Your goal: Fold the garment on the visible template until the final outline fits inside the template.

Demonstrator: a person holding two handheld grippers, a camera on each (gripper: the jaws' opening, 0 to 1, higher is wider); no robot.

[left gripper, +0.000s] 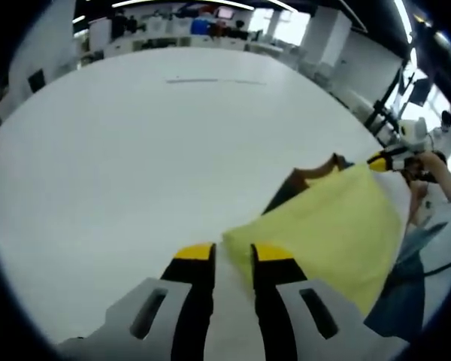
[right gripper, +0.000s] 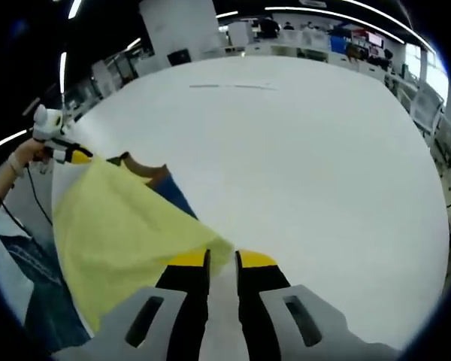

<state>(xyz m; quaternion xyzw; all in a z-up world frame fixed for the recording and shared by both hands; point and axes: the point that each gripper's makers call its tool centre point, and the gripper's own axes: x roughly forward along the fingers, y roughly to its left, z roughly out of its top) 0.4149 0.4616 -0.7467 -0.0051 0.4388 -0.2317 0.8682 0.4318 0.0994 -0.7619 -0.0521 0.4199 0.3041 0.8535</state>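
Observation:
A pale yellow garment [left gripper: 331, 226] hangs stretched between my two grippers above the white table [left gripper: 135, 150]. In the left gripper view my left gripper [left gripper: 233, 252] is shut on one yellow corner, and my right gripper [left gripper: 391, 158] grips the far corner at the right. The right gripper view has my right gripper [right gripper: 223, 259] shut on the near corner of the yellow garment [right gripper: 120, 233], with my left gripper [right gripper: 71, 156] on the far corner at the left. Brown and dark blue cloth [right gripper: 165, 184] peeks out behind the yellow sheet; whether it belongs to it I cannot tell.
A thin dark line [left gripper: 203, 80] marks the table far ahead. The person's hand [right gripper: 22, 154] and white-and-blue clothes [right gripper: 30, 286] are close behind the garment. Desks and equipment [left gripper: 203, 26] stand beyond the table's far edge.

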